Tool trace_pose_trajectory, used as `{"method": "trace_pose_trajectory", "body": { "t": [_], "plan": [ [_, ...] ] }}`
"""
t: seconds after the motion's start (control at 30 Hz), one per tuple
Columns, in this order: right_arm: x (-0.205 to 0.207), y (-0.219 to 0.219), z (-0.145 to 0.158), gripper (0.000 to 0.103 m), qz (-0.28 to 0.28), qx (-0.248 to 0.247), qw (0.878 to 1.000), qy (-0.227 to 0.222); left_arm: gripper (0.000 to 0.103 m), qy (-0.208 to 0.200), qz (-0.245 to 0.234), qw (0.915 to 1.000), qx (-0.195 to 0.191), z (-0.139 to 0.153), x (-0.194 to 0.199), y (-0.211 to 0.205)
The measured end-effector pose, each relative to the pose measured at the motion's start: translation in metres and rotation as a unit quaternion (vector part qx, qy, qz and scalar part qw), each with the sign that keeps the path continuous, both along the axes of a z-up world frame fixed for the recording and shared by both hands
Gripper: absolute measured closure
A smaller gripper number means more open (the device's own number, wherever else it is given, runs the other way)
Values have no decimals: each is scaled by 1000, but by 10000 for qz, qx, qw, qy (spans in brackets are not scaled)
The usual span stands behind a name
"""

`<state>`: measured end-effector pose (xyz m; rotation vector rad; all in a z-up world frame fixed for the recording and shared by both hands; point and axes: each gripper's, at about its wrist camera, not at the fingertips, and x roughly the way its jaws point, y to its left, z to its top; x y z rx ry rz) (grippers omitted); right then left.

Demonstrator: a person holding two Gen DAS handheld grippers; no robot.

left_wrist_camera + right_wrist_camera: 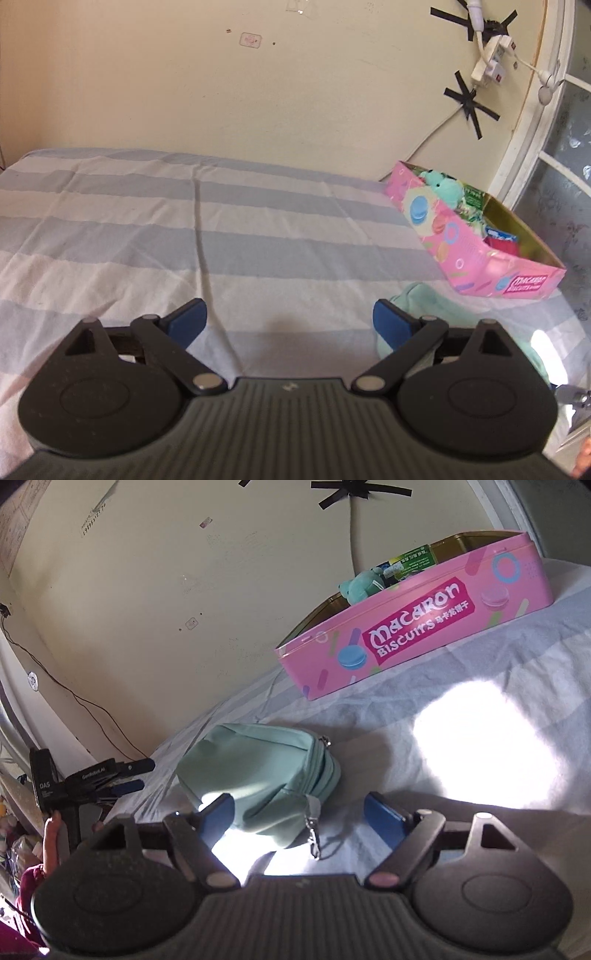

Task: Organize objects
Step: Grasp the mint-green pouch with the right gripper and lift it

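A mint green zip pouch (258, 775) lies on the striped bedsheet (461, 672); in the left wrist view only its edge (436, 306) shows. My right gripper (299, 812) is open, its jaws on either side of the pouch's near end with the metal clip (314, 838). A pink Macaron Biscuits tin (424, 627) stands open behind it, holding a teal plush (360, 587) and packets; it also shows in the left wrist view (476, 254). My left gripper (290, 325) is open and empty over the sheet, and shows at the left of the right wrist view (129, 775).
The bed meets a cream wall (277, 92) at the back. A power strip and cables (491, 59) are taped to the wall. A white window frame (532, 122) is on the right. A bright sun patch (480, 746) lies on the sheet.
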<state>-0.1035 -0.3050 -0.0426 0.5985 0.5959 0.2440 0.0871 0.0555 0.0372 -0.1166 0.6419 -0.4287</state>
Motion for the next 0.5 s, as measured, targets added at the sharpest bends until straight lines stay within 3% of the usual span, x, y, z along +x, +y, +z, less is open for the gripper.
{"method": "trace_pose_trajectory", "body": {
  "t": [0.2, 0.27, 0.33, 0.37, 0.4, 0.5],
  "plan": [
    [12, 14, 0, 23, 128, 39, 9999, 19, 9, 11, -675, 9977, 28, -5, 11, -48],
    [19, 18, 1, 24, 143, -9, 9999, 32, 15, 166, -896, 9958, 67, -12, 15, -64],
    [22, 21, 2, 29, 105, -113, 9999, 33, 39, 376, -1098, 9930, 216, -23, 17, -78],
    [24, 23, 2, 32, 72, -193, 9998, 39, 44, 496, -1202, 9912, 249, -28, 17, -84],
    [24, 23, 2, 34, 55, -222, 9997, 38, 48, 557, -1303, 9898, 161, -31, 15, -87],
    [21, 18, 1, 48, -31, -232, 9997, 50, 48, 343, -1193, 9913, 432, -30, 0, -101]
  ]
}}
